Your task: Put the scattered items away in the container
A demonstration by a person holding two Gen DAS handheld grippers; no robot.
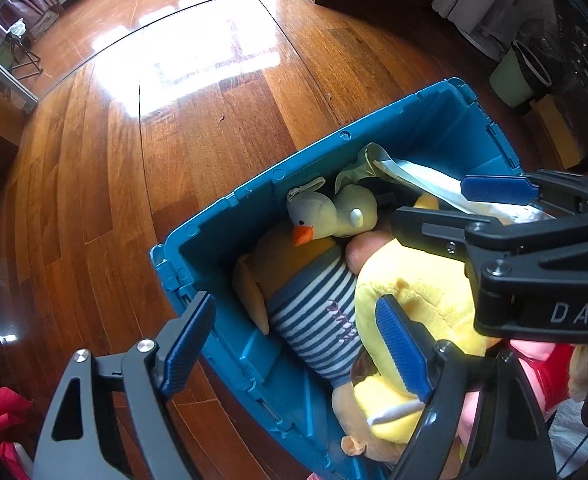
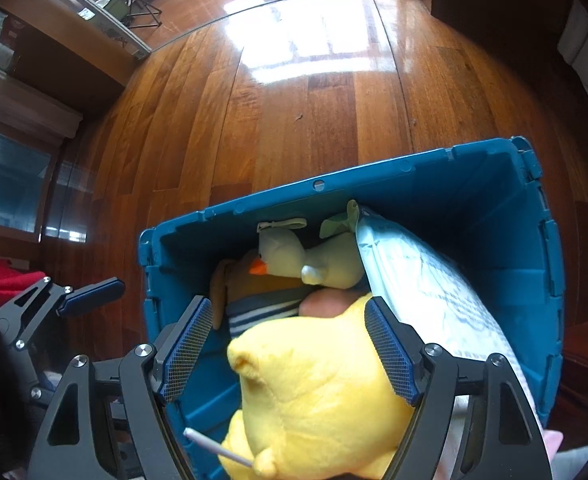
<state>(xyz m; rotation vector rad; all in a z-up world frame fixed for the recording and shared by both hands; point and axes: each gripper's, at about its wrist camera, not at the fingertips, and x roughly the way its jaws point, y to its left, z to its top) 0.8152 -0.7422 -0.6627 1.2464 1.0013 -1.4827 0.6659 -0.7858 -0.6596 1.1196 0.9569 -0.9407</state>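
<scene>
- A blue plastic crate (image 1: 221,216) with ribbed walls stands open on the glossy brown wooden plank floor (image 1: 165,120), and it is already crowded with soft toys.
- The big yellow plush toy (image 2: 314,392) lies on top of the pile at the near end of the crate, inside its rim.
- The right tongs (image 2: 289,354) hang over the crate pointing steeply down, jaws spread wide to either side of the yellow plush. In the right wrist view the right blue pad lies close against the toy's edge, the left pad stands clear of it with crate wall showing between, so the toy is not gripped.
- The left tongs (image 1: 298,348) point straight down, also wide open. One blue pad hangs outside the crate's near wall, over the floor; the other lies against the yellow plush inside. Nothing is clamped.
- A small pale-green plush duck with an orange beak (image 1: 326,216) rests against the crate's long wall, on top of a tan plush doll in a navy-and-white striped shirt (image 1: 314,304).
- A silver-white padded foil pouch (image 2: 426,292) leans along the far-right side of the crate, touching the yellow plush.
- A thin white stick (image 2: 217,448) pokes out beside the yellow plush's lower edge.
- Pink and red fabric (image 1: 534,368) shows under the right tongs in the left wrist view; what it is cannot be told.
</scene>
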